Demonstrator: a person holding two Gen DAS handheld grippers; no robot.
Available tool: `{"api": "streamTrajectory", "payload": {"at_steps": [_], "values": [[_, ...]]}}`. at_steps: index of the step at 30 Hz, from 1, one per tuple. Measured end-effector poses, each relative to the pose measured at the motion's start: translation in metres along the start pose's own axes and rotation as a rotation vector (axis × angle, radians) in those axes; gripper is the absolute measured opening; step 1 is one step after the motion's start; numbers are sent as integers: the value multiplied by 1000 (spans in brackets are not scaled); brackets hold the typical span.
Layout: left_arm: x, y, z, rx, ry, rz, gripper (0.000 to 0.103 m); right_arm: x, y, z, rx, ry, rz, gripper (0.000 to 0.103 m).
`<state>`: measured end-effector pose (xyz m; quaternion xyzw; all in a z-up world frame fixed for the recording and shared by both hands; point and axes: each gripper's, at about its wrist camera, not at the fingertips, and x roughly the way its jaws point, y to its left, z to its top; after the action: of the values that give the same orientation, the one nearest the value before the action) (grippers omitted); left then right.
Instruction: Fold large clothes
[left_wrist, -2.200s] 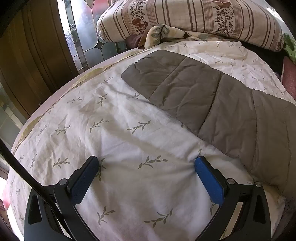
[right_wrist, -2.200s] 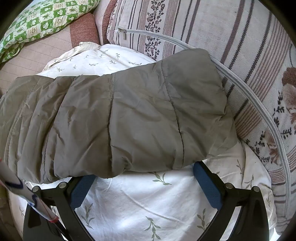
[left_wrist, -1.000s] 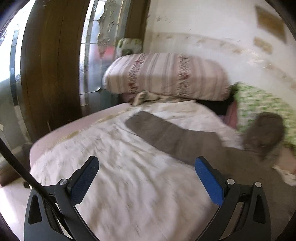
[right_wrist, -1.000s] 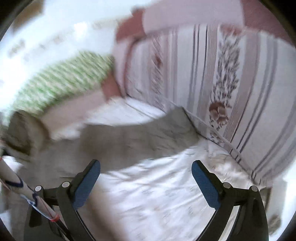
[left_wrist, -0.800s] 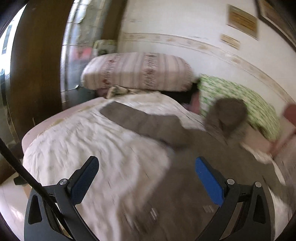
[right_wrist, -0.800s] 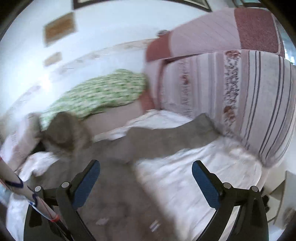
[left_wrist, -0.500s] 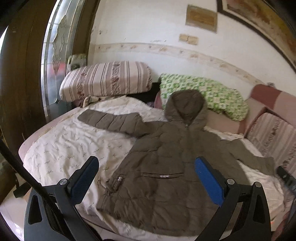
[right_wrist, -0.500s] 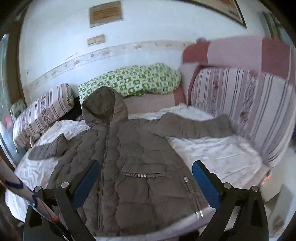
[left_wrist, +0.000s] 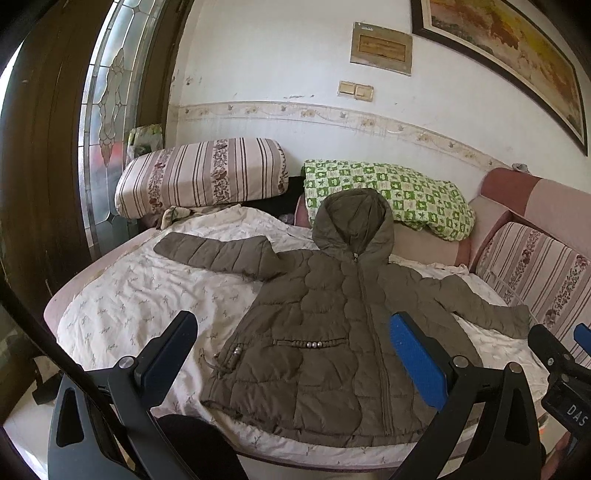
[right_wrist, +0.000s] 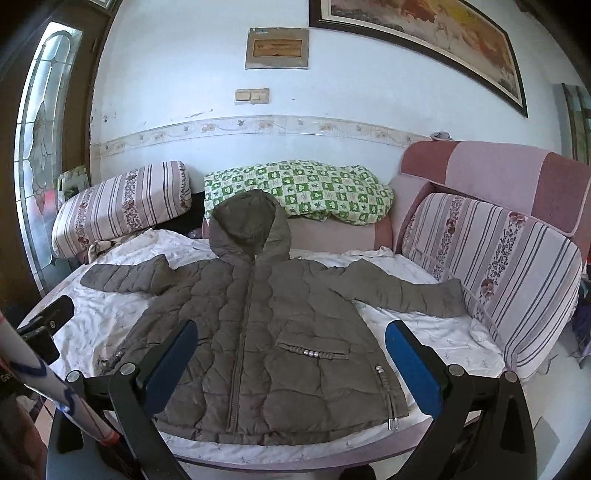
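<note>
The big brown coat (right_wrist: 255, 332) lies flat on the bed (right_wrist: 436, 339), sleeves out. Both the left gripper (left_wrist: 291, 358) and the right gripper (right_wrist: 288, 358) hang back, fingers wide apart, holding nothing. Best to pinch one sleeve end and bring it across slowly.

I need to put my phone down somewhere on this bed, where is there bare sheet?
Bare sheet lies below the jacket's left sleeve, toward the bed's near left corner. A smaller patch sits under the right sleeve, beside the striped cushion. The middle and the head end are crowded.
</note>
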<state>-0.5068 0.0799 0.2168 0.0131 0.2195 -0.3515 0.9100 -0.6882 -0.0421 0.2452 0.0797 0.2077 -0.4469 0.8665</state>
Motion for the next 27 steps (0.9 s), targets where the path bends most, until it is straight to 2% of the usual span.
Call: {"api": "streamTrajectory", "payload": {"at_steps": [16, 27], "values": [[1, 3, -11, 11, 35, 0, 103, 5, 3, -3, 0, 43, 15, 103], [2, -11, -12, 24, 74, 9, 103, 13, -2, -6, 13, 78, 30, 103]]}}
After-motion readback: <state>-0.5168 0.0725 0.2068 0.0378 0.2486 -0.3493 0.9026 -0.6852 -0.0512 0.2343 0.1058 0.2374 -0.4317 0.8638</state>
